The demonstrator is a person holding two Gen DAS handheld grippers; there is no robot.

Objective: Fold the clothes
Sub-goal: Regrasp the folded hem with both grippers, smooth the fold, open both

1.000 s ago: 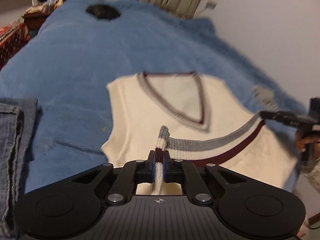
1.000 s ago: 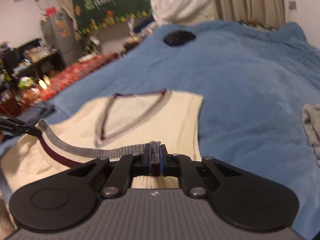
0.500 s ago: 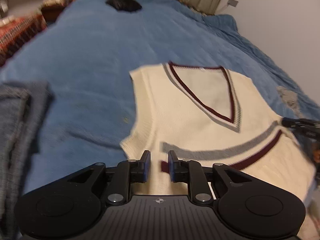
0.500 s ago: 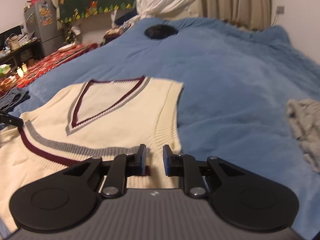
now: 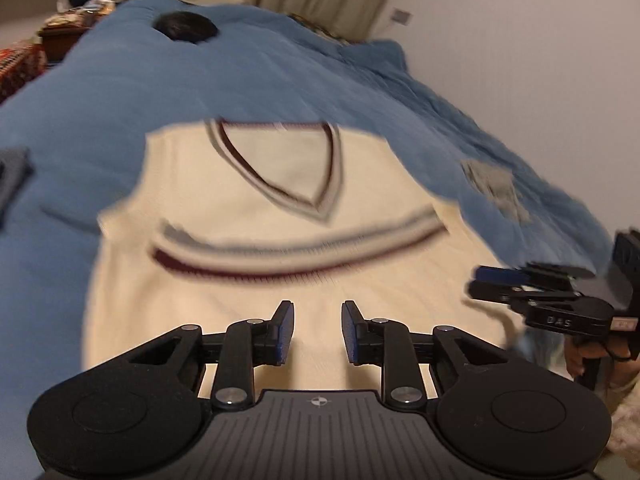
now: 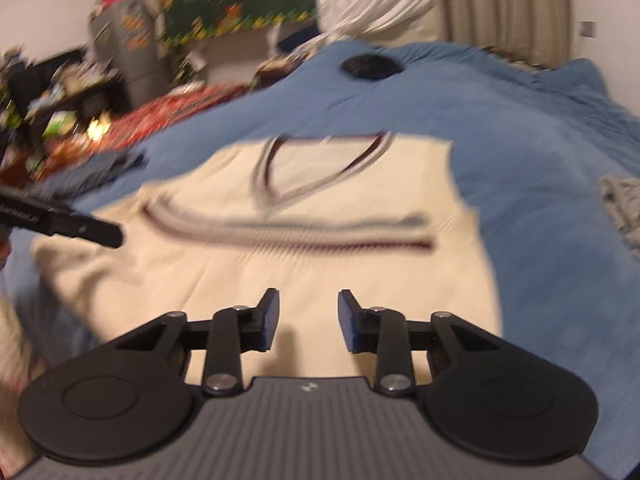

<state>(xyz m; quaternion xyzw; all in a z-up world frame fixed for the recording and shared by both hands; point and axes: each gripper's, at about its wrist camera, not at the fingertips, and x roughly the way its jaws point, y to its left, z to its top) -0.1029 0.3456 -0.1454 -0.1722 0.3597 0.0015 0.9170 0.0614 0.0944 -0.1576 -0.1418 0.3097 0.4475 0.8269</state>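
A cream knit vest (image 5: 248, 184) (image 6: 352, 184) with a maroon-and-grey V-neck lies on the blue bedspread (image 5: 168, 80) (image 6: 520, 128). Its lower part is folded up, so the striped hem (image 5: 296, 248) (image 6: 288, 232) lies across the chest below the neck. My left gripper (image 5: 317, 332) hovers over the near cream fold, jaws opening, nothing between them. My right gripper (image 6: 307, 320) is likewise over the near fold, jaws opening and empty. Each gripper shows at the edge of the other's view: the right gripper (image 5: 532, 280), the left gripper (image 6: 60, 216).
A grey knit garment (image 5: 496, 188) (image 6: 624, 204) lies on the bedspread to the right of the vest. Folded denim (image 6: 92, 168) lies to its left. A dark round object (image 5: 186, 28) (image 6: 370, 67) rests at the far end. Cluttered furniture (image 6: 60, 92) stands beyond the bed's left side.
Both grippers let go of the striped hem, which now lies flat across the vest's chest. Both have drawn back toward the near fold, and their jaws have opened wider.
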